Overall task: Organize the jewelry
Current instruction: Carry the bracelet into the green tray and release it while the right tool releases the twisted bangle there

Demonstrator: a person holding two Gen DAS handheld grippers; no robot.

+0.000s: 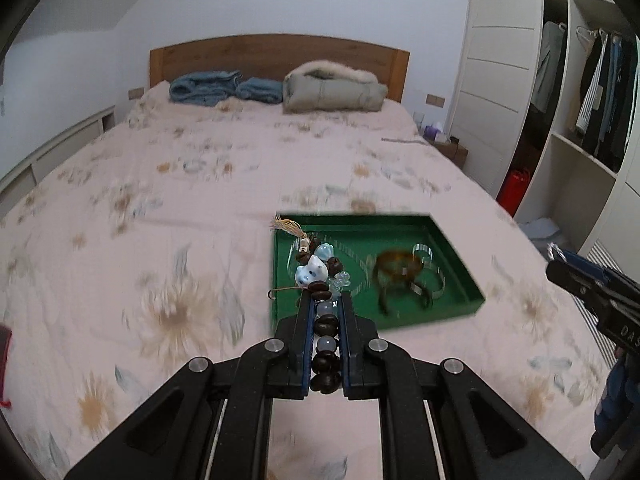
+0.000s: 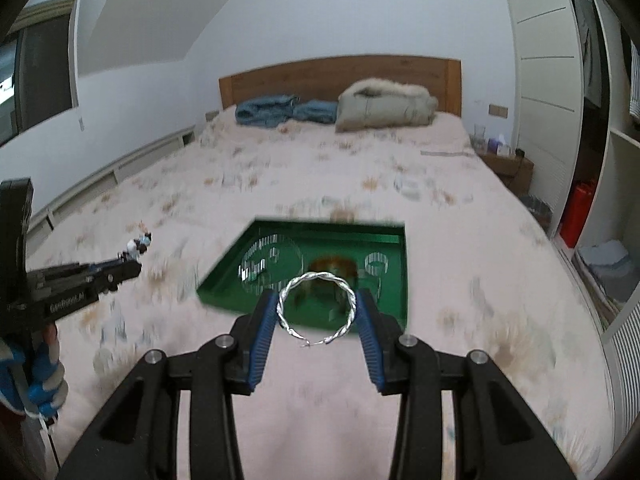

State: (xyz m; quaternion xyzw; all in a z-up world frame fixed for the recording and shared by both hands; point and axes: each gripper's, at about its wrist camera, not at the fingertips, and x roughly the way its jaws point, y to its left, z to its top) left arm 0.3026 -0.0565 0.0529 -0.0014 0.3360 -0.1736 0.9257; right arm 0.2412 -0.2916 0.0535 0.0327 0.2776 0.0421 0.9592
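Observation:
My left gripper is shut on a beaded bracelet of dark brown and pale blue beads with a small ceramic charm and a tassel. It hangs above the bed, in front of a green tray. My right gripper is shut on a twisted silver bangle, held flat between the blue pads over the green tray. In the tray stand clear acrylic ring stands, one bearing an amber bangle. Each gripper shows in the other's view: the right gripper and the left gripper.
The tray lies on a bed with a pink floral cover. Folded blue cloth and a grey coat lie by the wooden headboard. An open wardrobe stands on the right. A gloved hand holds the left gripper.

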